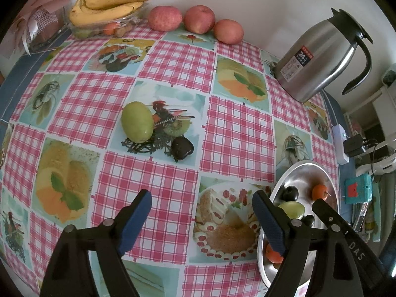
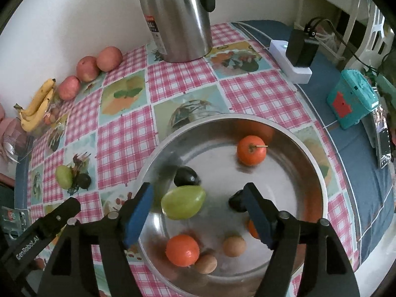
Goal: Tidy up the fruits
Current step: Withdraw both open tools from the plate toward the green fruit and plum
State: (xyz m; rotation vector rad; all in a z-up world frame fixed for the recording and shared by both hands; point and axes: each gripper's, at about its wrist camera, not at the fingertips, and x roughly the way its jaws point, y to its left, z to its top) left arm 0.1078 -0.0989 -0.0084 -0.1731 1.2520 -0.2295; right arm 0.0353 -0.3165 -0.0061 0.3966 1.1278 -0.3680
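Left wrist view: the left gripper (image 1: 201, 216) hangs over a pink-checked tablecloth (image 1: 170, 59) printed with fruit and cake pictures; its blue-padded jaws stand wide apart with nothing between them. Ahead on the cloth lie a green fruit (image 1: 136, 121) and, near it, a dark fruit (image 1: 182, 148). Along the far wall sit bananas (image 1: 109, 6) and three red apples (image 1: 195, 19). A steel kettle (image 1: 319, 59) stands at right, its label showing "24". At lower right a metal bowl (image 1: 329, 180) holds fruit, and the other gripper's arm reads "DAS".

Right wrist view: the right gripper (image 2: 198, 219) is poised over the metal bowl (image 2: 319, 173), jaws apart, pads gripping nothing. A green fruit (image 2: 183, 201) lies in the bowl between them, with dark, orange and brown fruits around. The other gripper's arm at lower left reads "GenRobot.AI".
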